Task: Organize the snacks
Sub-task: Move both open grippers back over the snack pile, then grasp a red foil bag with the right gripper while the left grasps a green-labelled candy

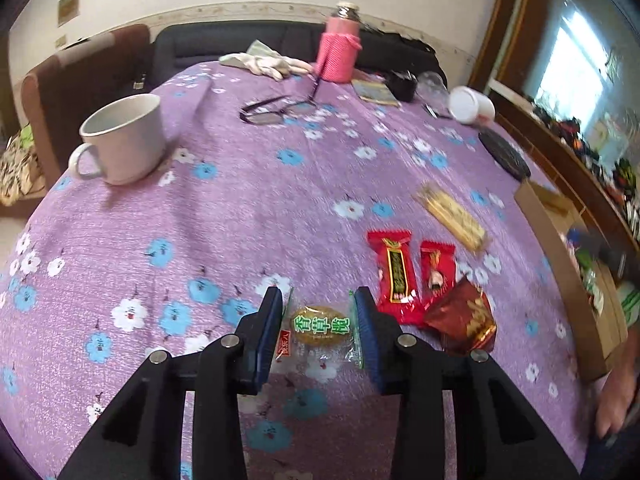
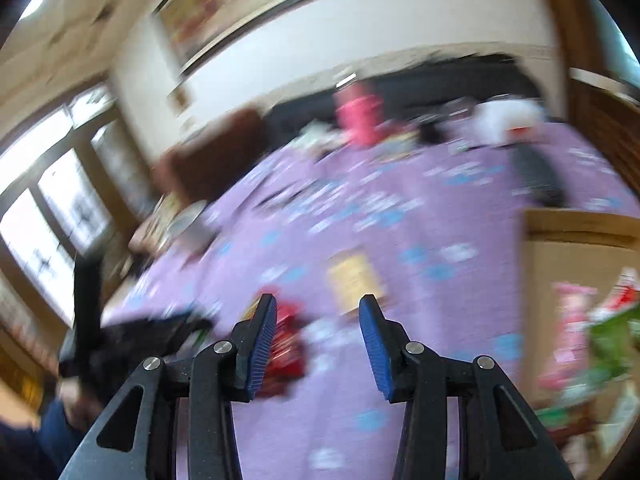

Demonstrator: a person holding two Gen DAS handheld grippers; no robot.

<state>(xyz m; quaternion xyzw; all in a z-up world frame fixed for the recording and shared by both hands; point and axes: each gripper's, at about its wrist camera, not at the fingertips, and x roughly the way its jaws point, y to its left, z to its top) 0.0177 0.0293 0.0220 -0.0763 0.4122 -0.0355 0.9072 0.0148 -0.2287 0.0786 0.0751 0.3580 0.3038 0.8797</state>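
Tablecloth (image 1: 248,216), purple with blue and white flowers, lies bare through the middle, between the white mug (image 1: 126,138) at left and the snacks at right; a cardboard box (image 1: 560,248) sits at the table's right edge. The left gripper (image 1: 320,312) is parted wide, its blue pads flanking a clear-wrapped round pastry with a green label (image 1: 322,326), contact unclear. Just right lie two red candy packets (image 1: 394,272), a dark red foil pouch (image 1: 464,320) and a wafer bar (image 1: 452,216). The right gripper (image 2: 318,320) is spread and empty above the cloth; its view is badly blurred. Farther back stand eyeglasses (image 1: 276,110) and a pink bottle (image 1: 338,48).
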